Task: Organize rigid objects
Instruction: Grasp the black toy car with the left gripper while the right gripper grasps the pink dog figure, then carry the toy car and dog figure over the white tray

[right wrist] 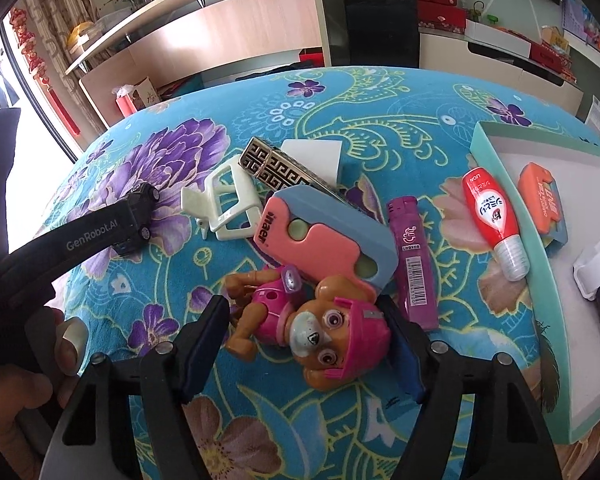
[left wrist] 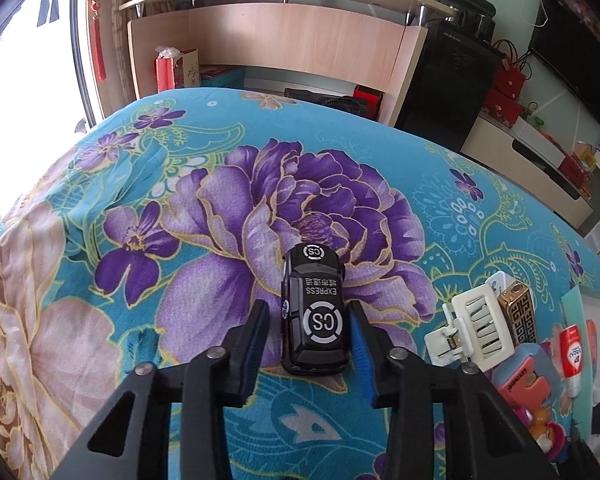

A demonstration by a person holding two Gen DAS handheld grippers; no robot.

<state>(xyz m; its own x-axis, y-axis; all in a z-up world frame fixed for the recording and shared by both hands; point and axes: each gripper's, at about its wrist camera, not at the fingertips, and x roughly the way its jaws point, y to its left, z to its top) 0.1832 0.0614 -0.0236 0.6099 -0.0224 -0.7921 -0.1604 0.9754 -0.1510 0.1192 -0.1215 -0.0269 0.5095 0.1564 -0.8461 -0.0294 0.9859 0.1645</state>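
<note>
A black toy car (left wrist: 314, 312) marked "CS EXPRESS" lies on the flowered blue cloth between the fingers of my left gripper (left wrist: 309, 332). The jaws are open, with a gap on the left side of the car. The car also shows in the right wrist view (right wrist: 138, 216). My right gripper (right wrist: 306, 344) is open around a pink toy dog (right wrist: 300, 326) lying on the cloth, without touching it. A shallow box lid (right wrist: 496, 148) on the right holds a red glue bottle (right wrist: 494, 222) leaning on its rim and an orange item (right wrist: 540, 196).
Between the grippers lie a white hair clip (right wrist: 228, 204), a gold-patterned lighter (right wrist: 276, 168), a white card (right wrist: 314, 156), a pink and blue case (right wrist: 324, 236) and a purple lighter (right wrist: 414, 256). Shelves and a desk stand beyond the bed's far edge.
</note>
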